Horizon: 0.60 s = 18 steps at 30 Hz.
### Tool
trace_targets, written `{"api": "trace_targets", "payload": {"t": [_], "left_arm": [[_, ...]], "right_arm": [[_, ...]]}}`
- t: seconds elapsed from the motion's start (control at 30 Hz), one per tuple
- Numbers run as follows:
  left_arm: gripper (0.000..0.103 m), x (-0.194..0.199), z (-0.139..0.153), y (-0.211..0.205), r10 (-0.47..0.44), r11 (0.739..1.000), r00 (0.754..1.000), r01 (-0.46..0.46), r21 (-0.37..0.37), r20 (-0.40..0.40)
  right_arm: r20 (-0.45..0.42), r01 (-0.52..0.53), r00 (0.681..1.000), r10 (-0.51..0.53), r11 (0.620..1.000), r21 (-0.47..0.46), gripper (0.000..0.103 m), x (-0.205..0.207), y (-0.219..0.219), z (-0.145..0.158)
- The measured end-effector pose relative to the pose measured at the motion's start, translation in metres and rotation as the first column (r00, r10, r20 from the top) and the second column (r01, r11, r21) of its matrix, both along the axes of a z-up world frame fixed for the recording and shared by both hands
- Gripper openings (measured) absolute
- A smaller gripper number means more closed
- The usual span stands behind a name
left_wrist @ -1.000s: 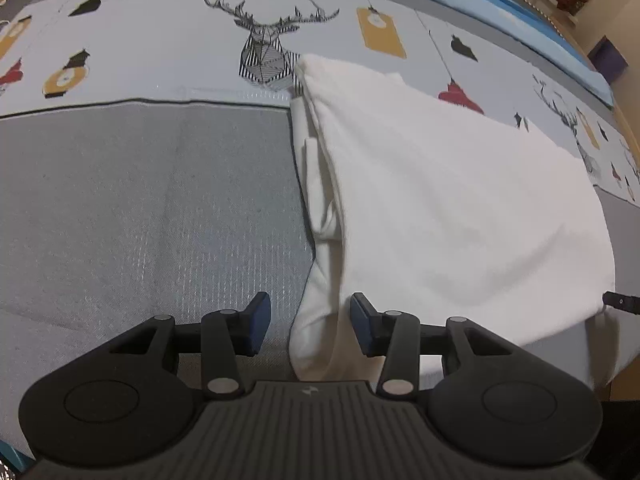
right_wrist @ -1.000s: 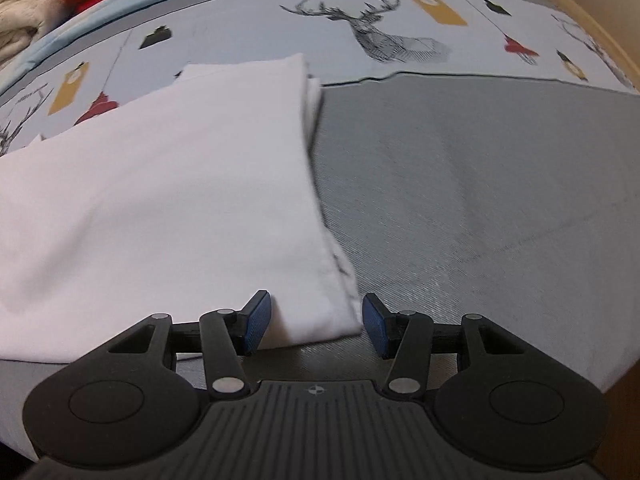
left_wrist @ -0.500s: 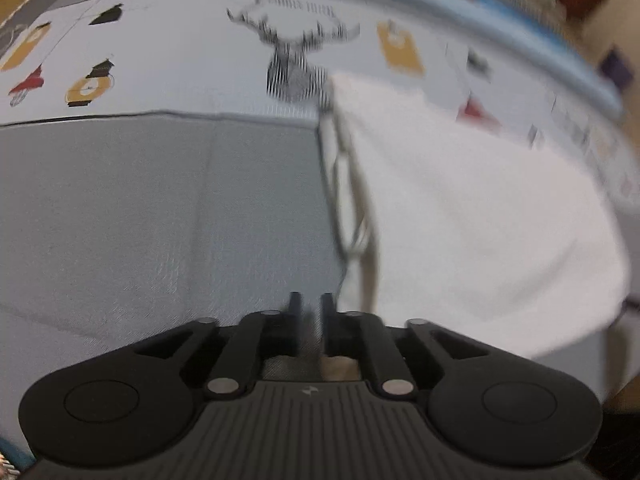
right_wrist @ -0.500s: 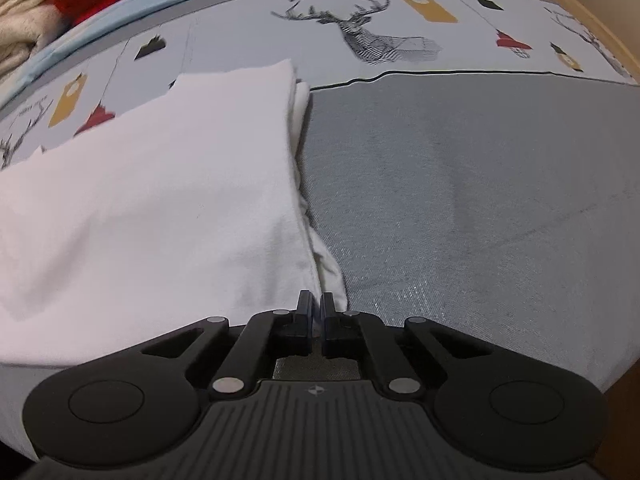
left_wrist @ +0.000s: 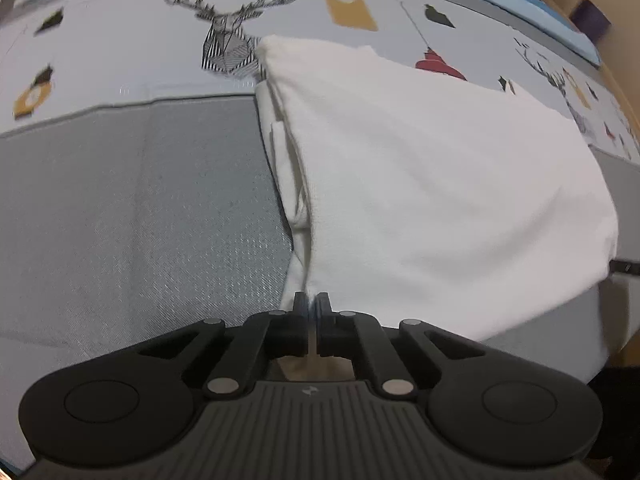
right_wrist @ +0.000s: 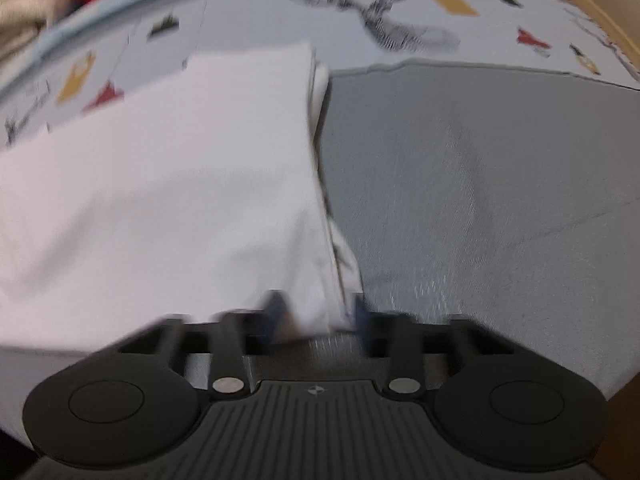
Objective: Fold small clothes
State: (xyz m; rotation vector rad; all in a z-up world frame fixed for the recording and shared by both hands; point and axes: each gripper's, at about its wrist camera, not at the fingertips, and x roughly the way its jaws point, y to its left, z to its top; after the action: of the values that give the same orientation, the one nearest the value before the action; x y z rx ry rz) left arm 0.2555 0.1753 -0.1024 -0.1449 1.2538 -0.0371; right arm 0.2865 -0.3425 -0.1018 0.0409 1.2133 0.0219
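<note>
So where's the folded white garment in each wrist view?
Left wrist: the white garment fills the centre and right, its near left corner pinched in the left gripper.
Right wrist: it fills the left and centre, blurred, its near right corner between the right gripper fingers.
Shared landmark: the deer print on the sheet beyond.

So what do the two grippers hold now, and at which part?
The left gripper pinches the white garment at its near left corner. The right gripper, blurred, seems open around the near right corner, not gripping.
</note>
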Motion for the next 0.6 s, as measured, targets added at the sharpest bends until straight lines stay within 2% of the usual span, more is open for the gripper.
{"api": "trace_targets", "payload": {"t": [0.1, 0.17, 0.23, 0.3, 0.33, 0.4, 0.43, 0.47, 0.5, 0.53, 0.6], "left_arm": [[0.001, -0.002, 0.001, 0.004, 0.005, 1.0, 1.0, -0.005, -0.008, 0.004], [0.0, -0.002, -0.001, 0.007, 0.017, 1.0, 1.0, -0.017, -0.006, -0.01], [0.0, -0.001, -0.002, 0.008, 0.029, 0.999, 0.999, -0.028, 0.028, -0.026], [0.003, 0.0, 0.001, 0.017, 0.073, 0.997, 0.997, -0.073, 0.002, -0.019], [0.009, 0.001, 0.004, 0.021, 0.102, 0.994, 0.995, -0.102, -0.023, 0.002], [0.028, 0.001, 0.012, 0.031, 0.153, 0.986, 0.987, -0.15, -0.069, 0.038], [0.042, 0.002, 0.015, 0.034, 0.181, 0.98, 0.982, -0.176, -0.088, 0.052], [0.048, 0.004, 0.017, 0.034, 0.2, 0.976, 0.978, -0.194, -0.1, 0.059], [0.049, 0.006, 0.017, 0.034, 0.214, 0.972, 0.975, -0.206, -0.113, 0.062], [0.051, 0.008, 0.018, 0.034, 0.224, 0.968, 0.973, -0.215, -0.127, 0.062], [0.061, 0.012, 0.019, 0.031, 0.239, 0.962, 0.969, -0.228, -0.152, 0.058]], "right_arm": [[0.01, 0.037, 0.999, -0.037, 0.999, 0.033, 0.002, -0.001, -0.008, 0.003], [0.001, 0.061, 0.998, -0.062, 0.998, 0.014, 0.002, -0.002, -0.012, 0.001], [-0.013, 0.083, 0.996, -0.083, 0.997, 0.006, 0.002, -0.002, -0.015, -0.002], [-0.004, 0.09, 0.996, -0.09, 0.996, 0.007, 0.003, -0.002, -0.015, 0.0], [0.009, 0.098, 0.995, -0.098, 0.995, 0.003, 0.003, -0.001, -0.016, 0.001], [0.055, 0.12, 0.991, -0.119, 0.993, -0.009, 0.005, -0.002, -0.017, 0.008], [0.082, 0.131, 0.988, -0.13, 0.991, -0.01, 0.007, -0.003, -0.018, 0.013], [0.107, 0.141, 0.984, -0.14, 0.99, -0.004, 0.02, -0.004, -0.019, 0.017], [0.132, 0.154, 0.979, -0.153, 0.988, 0.005, 0.034, -0.005, -0.02, 0.021], [0.156, 0.166, 0.974, -0.165, 0.986, 0.01, 0.038, -0.006, -0.02, 0.025], [0.186, 0.174, 0.967, -0.175, 0.984, 0.023, 0.04, -0.006, -0.021, 0.03]]}}
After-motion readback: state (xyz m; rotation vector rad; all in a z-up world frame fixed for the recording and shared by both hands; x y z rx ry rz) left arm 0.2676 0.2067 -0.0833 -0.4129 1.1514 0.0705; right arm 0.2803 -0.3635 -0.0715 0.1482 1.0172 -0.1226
